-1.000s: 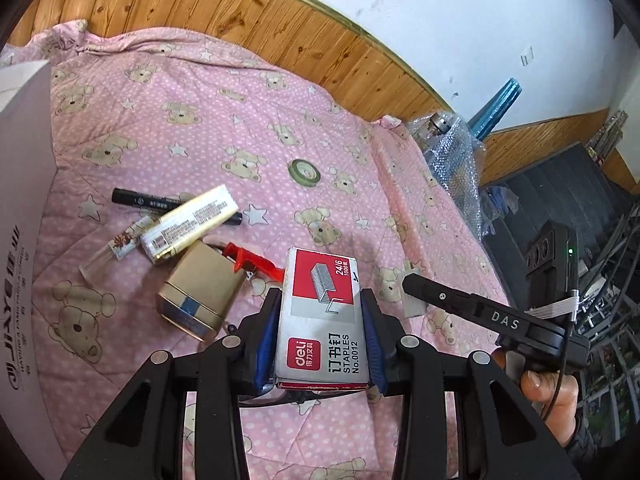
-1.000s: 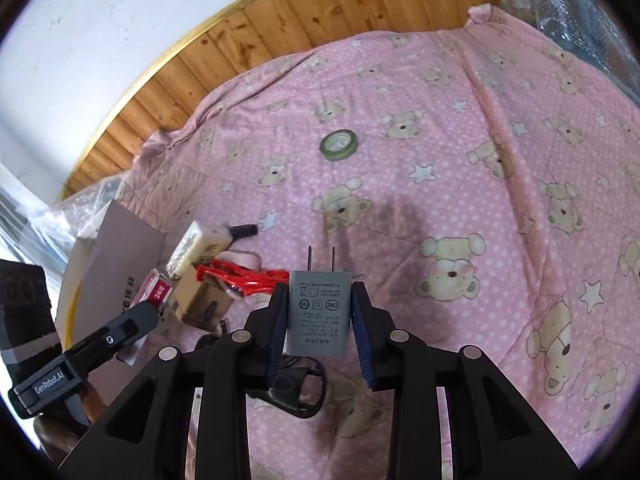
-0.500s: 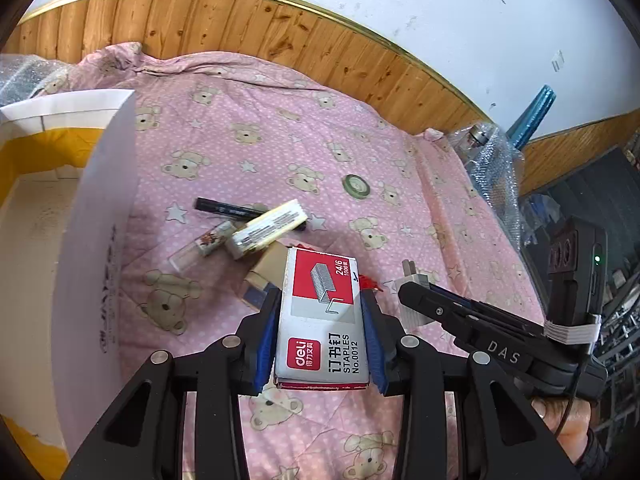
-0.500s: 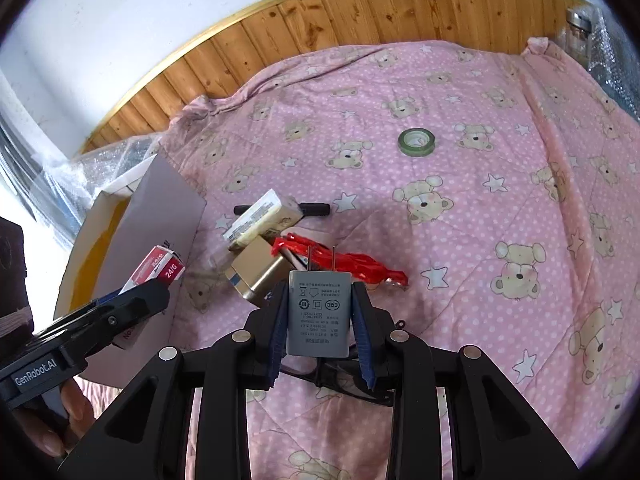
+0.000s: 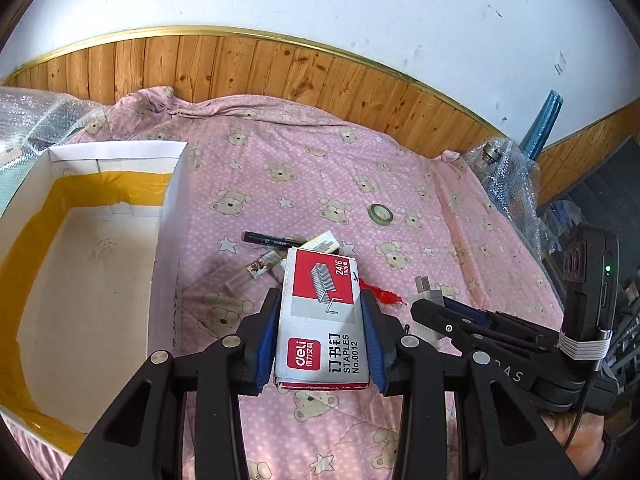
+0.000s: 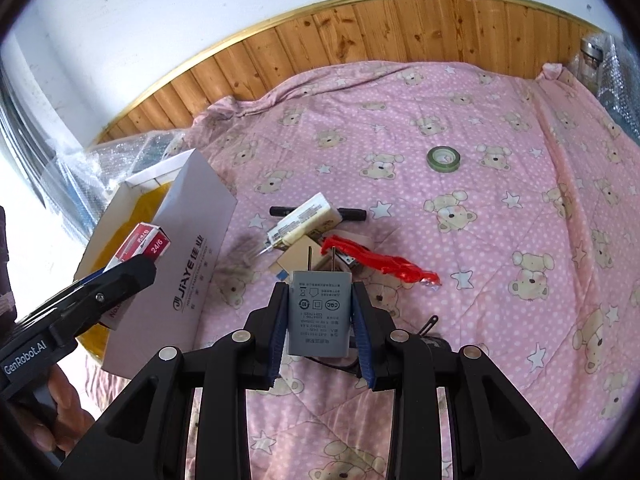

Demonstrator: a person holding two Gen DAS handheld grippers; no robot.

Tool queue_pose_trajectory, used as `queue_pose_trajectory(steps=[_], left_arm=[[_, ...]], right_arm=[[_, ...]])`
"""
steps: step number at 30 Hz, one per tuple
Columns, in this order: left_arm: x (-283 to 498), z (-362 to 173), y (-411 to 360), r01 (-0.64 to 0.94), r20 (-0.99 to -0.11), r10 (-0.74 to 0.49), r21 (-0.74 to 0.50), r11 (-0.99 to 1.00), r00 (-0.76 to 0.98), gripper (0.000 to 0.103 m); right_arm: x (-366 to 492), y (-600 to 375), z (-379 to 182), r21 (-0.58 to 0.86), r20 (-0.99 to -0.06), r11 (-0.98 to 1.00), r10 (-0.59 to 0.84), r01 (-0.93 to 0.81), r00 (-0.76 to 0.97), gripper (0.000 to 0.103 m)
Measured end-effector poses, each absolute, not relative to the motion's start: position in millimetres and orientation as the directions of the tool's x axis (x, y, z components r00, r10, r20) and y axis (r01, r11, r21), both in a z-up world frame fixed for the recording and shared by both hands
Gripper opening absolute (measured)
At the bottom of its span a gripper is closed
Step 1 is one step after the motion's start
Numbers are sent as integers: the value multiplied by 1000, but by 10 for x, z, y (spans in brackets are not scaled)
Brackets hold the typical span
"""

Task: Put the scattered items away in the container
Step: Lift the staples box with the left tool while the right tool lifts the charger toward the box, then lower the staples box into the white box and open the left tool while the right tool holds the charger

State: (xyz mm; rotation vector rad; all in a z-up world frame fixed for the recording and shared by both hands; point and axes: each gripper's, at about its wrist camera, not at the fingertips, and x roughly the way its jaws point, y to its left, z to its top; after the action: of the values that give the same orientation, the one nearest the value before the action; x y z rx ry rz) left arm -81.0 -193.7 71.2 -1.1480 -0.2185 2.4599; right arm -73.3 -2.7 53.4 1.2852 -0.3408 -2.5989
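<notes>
A pink bear-print quilt (image 5: pixel 320 168) spreads under everything; at its left edge sits the open white cardboard box (image 5: pixel 170 216). The left gripper (image 5: pixel 322 322) clamps a red-and-white staples box (image 5: pixel 320 320) beside it, while the right gripper (image 6: pixel 320 316) clamps a grey plug adapter (image 6: pixel 319 312) above the scattered items.

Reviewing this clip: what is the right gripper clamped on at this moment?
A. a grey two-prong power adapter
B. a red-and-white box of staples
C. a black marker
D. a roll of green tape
A: the right gripper is shut on the grey power adapter, prongs pointing away; the staple box sits in the left gripper.
</notes>
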Motion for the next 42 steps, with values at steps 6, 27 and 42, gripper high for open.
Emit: queue_pose_trajectory(steps=[6,27,42], left_arm=[[-701,781,-2100,-278,-685,415,-308,-910,-599,39],[-519,1046,-2781,-160,-647,308,-278,-947,-697,39],[-578,1042,-3047,-115,-652,278,-281,-953,-706,39]], right_arm=[[-688,-220,581,298,-742,-946,-314,129,-592,32],[-661,-1054,916,261,-703,-917,-394,300,-592,32],[-695,-1358,1068,248,-685,-904,-418,348,-596,32]])
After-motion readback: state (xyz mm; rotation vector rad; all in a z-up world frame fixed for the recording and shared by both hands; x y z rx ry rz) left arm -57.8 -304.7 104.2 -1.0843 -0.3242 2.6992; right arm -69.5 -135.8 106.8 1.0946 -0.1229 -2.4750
